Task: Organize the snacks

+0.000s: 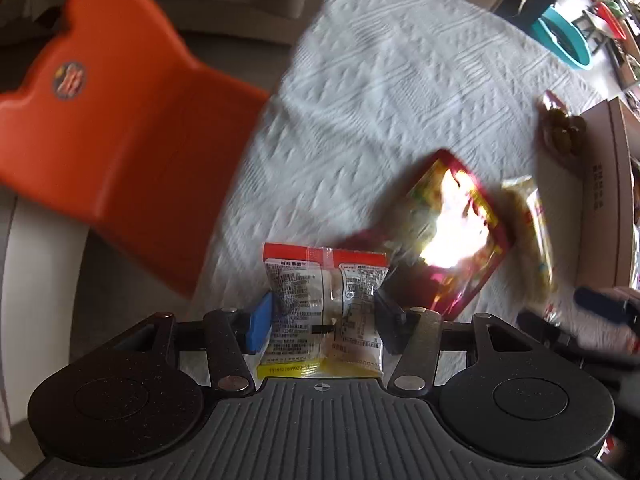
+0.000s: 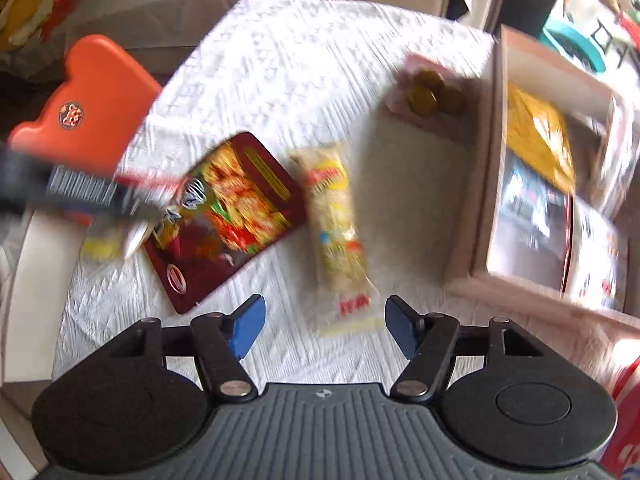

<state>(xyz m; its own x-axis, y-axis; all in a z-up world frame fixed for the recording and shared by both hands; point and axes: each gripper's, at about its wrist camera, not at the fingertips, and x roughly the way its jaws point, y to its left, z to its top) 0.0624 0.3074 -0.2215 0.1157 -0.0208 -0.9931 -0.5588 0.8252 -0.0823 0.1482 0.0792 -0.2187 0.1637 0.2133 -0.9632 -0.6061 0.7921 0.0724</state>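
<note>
1. Overhead, the left gripper (image 1: 322, 318) is clamped on a small clear packet (image 1: 324, 308) with a red top band, a yellow bottom strip and dense black print; its blue pad (image 1: 260, 326) presses one side and the dark finger the other, and the packet hangs between them above the worktop.
2. Just past the packet a maroon pouch (image 1: 436, 236) lies flat on the white textured cloth (image 1: 380, 100) over the worktop, glare washing out its middle.
3. Beside the pouch, toward the box, lies a long clear noodle bag (image 1: 528, 232), blurred in the left view.
4. At the right edge of that view stands a cardboard box (image 1: 604, 184), a dark-filled candy bag (image 1: 560, 128) resting against its wall.
5. An orange chair (image 1: 112, 120) stands off the worktop's left side, and a teal bowl (image 1: 568, 40) sits far back.
6. Meanwhile the right gripper (image 2: 324, 328) holds nothing: its blue pads (image 2: 246, 328) stand apart above the cloth (image 2: 280, 60), with the near end of the noodle bag (image 2: 340, 232) lying below and between them, untouched.
7. From the right camera, the pouch (image 2: 232, 216) lies left of the noodle bag, the two near but apart.
8. The left gripper (image 2: 80, 196) enters that view from the left as a dark blur, carrying its packet (image 2: 148, 192) over the pouch's far corner.
9. To the right, the box (image 2: 492, 184) stands open, with a yellow bag (image 2: 540, 132) and other packets inside; the candy bag (image 2: 432, 92) lies at its outer wall.
10. The chair (image 2: 92, 100) shows beyond the worktop's left edge.
</note>
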